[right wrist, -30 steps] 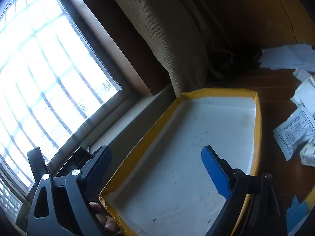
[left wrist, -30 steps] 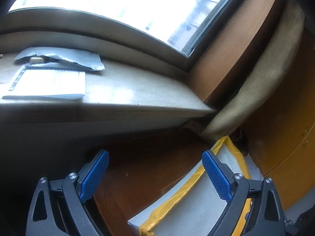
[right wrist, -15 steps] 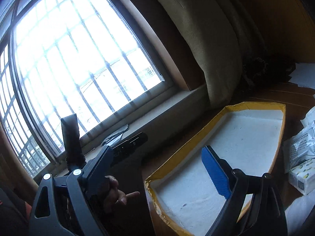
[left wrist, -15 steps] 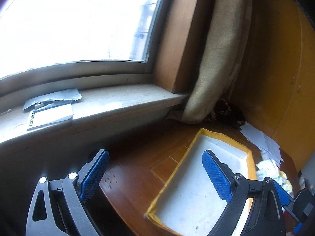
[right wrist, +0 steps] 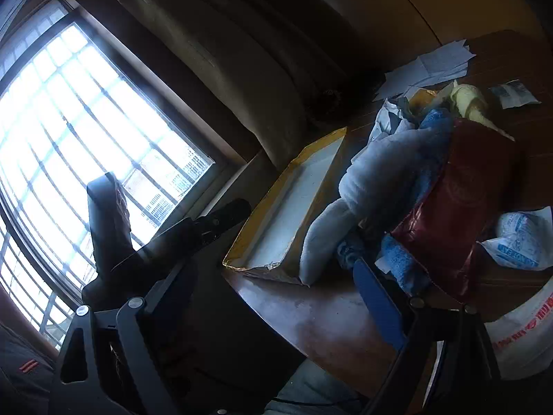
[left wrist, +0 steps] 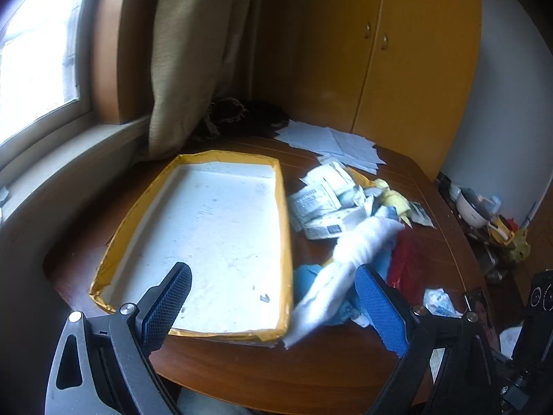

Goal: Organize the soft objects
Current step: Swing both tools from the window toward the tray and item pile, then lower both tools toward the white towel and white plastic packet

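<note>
A shallow white tray with a yellow taped rim lies empty on the round wooden table; it also shows in the right wrist view. To its right lies a heap: a white towel, a blue cloth, a red cloth, a yellow cloth and paper packets. My left gripper is open and empty above the tray's near right corner. My right gripper is open and empty beside the white towel, the blue cloth and the red cloth.
A beige curtain hangs behind the tray beside the window. White paper sheets lie at the table's back. A yellow cupboard stands behind. Clutter sits on the floor at right. A plastic bag lies near my right gripper.
Both grippers swung away from the window and sill towards the table. The tray is now seen whole and the heap of cloths and packets has come into view. Both stayed open.
</note>
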`<state>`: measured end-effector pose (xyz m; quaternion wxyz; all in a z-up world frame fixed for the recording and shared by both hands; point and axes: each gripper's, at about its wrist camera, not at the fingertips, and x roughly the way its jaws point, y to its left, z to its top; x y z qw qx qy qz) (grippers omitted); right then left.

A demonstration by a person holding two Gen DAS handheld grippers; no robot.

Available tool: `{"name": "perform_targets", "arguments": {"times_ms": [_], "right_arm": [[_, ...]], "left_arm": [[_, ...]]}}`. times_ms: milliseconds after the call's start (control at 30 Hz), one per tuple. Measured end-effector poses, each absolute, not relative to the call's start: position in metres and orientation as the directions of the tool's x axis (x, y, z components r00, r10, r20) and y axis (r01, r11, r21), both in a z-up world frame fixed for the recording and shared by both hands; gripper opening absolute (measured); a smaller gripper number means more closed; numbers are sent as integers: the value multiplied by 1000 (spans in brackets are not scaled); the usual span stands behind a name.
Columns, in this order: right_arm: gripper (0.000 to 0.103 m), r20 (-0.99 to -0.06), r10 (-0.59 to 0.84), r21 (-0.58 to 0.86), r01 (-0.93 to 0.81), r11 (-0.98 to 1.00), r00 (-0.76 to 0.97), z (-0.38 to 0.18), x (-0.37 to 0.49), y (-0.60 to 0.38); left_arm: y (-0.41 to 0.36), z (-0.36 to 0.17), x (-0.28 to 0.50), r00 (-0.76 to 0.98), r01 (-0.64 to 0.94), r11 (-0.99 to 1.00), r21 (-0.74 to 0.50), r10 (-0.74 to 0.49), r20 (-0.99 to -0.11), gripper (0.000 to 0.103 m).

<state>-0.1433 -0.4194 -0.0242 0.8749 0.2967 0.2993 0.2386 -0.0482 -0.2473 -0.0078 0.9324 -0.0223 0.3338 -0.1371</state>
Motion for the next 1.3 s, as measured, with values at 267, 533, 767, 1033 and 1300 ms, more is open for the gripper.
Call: {"name": "perform_targets", "arguments": {"times_ms": [267,533,767,1033,1300], "right_arm": [[92,-430,514,640,-151,754,742,-28,-163,-433],[92,-484,408,538,-104,836,774,-15,-177,-424],[92,-504,378,515,-81,853,777,-9,-187,-414],[92,-513,368,504,-75,860,776,-10,-188,-405],[92,-521,374,500,-80,862,767,-12,-183,-400]], "left_arm": [[-249,-9,-67,728,270,963,-28,-223,-649,97],[-240,-10,-76,706,297,955,2,-218,-674,97],[-238,-13,-78,703,296,955,23,-201,-682,97],[-230,-18,-75,692,279,960,23,-185,-698,97],[-227,-19,-72,688,268,963,21,-176,-704,97]]}}
